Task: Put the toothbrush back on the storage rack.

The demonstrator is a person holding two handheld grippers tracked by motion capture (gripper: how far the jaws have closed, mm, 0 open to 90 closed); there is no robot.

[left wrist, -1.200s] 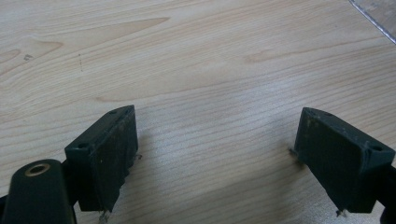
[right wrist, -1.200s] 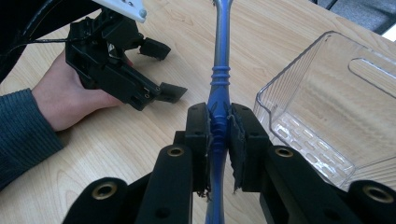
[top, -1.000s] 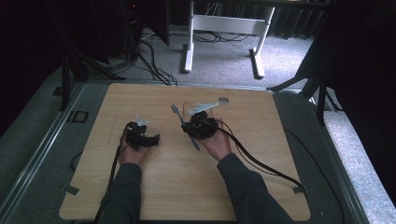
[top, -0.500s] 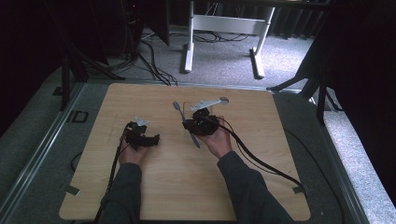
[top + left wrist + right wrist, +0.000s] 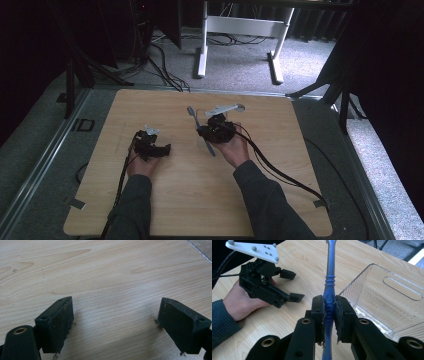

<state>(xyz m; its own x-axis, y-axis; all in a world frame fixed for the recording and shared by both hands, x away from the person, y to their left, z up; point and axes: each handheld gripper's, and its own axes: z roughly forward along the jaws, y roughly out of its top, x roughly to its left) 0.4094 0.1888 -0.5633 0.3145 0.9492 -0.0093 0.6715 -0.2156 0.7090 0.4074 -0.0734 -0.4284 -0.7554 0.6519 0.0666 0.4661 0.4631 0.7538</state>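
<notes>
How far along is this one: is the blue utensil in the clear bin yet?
Not yet. Done: the right gripper is shut on the blue utensil, gripping its ribbed handle. In hand: the utensil sits beside the clear bin, outside its wall. Left: probably placing it inside and letting go. The left gripper is open over bare table.
</notes>
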